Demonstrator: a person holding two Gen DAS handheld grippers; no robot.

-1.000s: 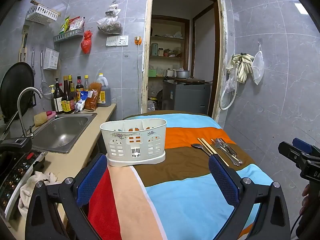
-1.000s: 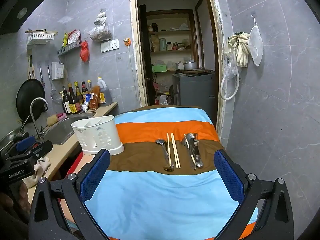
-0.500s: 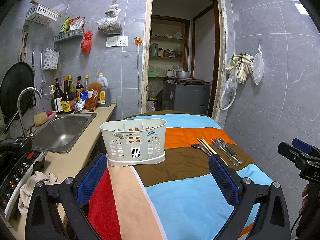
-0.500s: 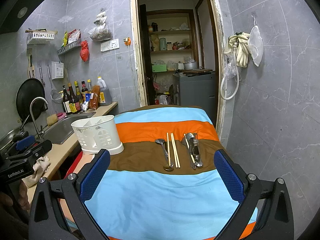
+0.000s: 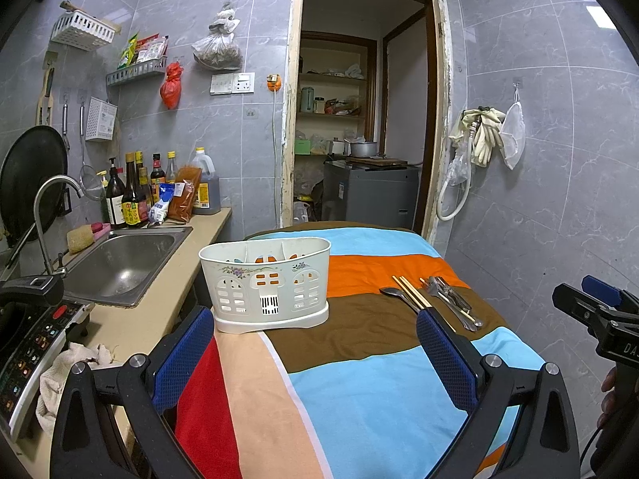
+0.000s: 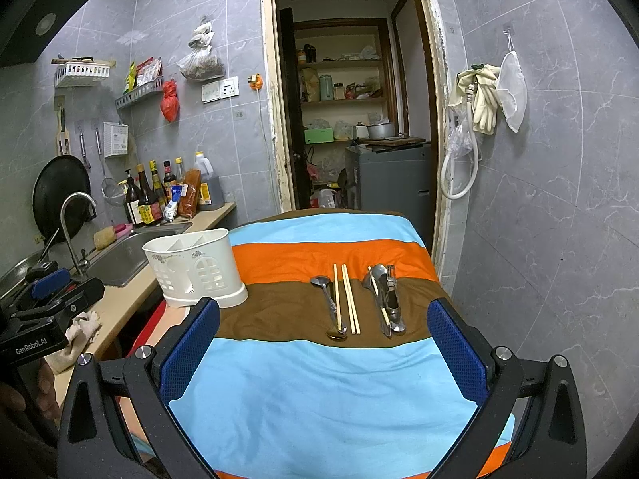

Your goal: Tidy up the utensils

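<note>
Tabletop under a striped cloth fills the middle of the room: light blue, orange, brown, then light blue again, with red and peach stripes at its left side. Sink set in a beige counter runs along the left, just beside the cloth's edge; bottles crowd the back corner by the wall.

Left hand-held gripper hovers low over the near end of the cloth, blue pads spread wide, nothing between them. Right hand-held gripper likewise over the near blue stripe, pads wide apart and empty. Each shows in the other's view at the frame edge, well apart from one another.

Caddy, white plastic with window-shaped cutouts and a small flower print, stands upright on the brown stripe at the tabletop's left edge, next to the counter. Dividers show inside; no utensils seen in it.

Utensils lie in a row on the brown stripe to the right of the caddy, well clear of it, their far ends reaching the orange stripe. From left: a spoon, bowl away from the hand-held grippers; chopsticks, a pair lying side by side, just beside the spoon; then a small gap and a cutlery pile of metal pieces overlapping one another, individual pieces hard to sort out.
</note>
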